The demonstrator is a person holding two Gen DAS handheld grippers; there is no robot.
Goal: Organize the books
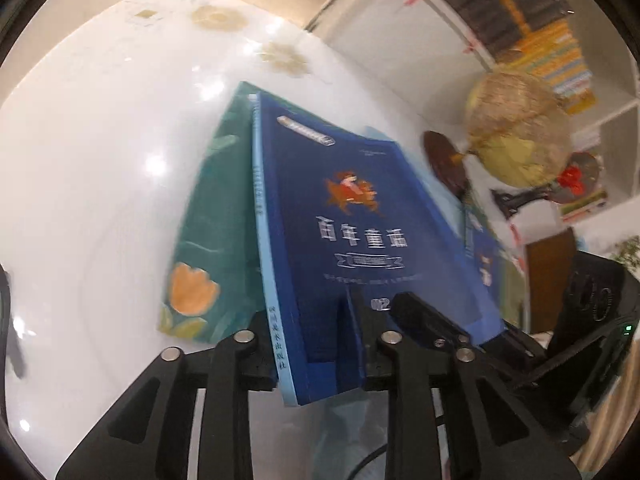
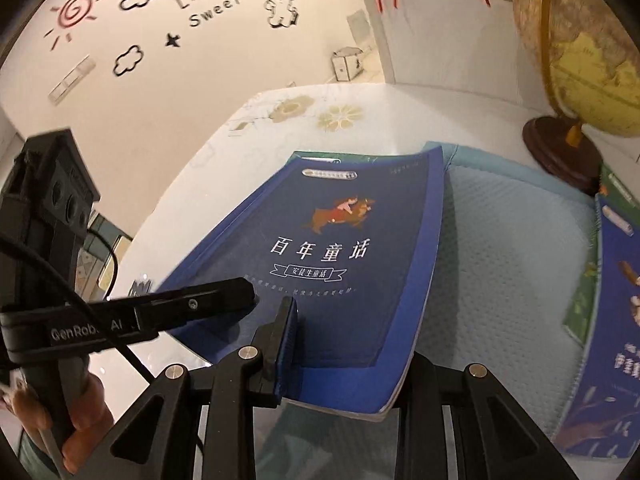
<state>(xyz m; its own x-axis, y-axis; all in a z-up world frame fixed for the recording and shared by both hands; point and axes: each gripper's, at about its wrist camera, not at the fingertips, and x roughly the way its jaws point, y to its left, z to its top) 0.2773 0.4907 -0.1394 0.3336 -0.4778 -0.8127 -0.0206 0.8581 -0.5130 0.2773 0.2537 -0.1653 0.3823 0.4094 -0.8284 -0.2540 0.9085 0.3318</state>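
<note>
A dark blue paperback with white Chinese title (image 1: pixel 352 216) is held up off the white table by both grippers. My left gripper (image 1: pixel 316 344) is shut on its lower spine edge. My right gripper (image 2: pixel 344 356) is shut on the same blue book (image 2: pixel 332 256) at its lower page edge, one pad on the cover, the other finger hidden beneath. The left gripper's finger (image 2: pixel 200 304) shows at the book's left in the right wrist view. A teal book with an orange tulip (image 1: pixel 208 240) lies under it. Another blue book (image 2: pixel 616 320) lies at the right.
A globe on a dark wooden base (image 2: pixel 576 92) stands at the back right of the white table (image 1: pixel 100 140). A light blue textured mat (image 2: pixel 508 264) lies under the books. A bookshelf (image 1: pixel 560 32) stands behind. A decorated wall (image 2: pixel 160 40) stands beyond the table.
</note>
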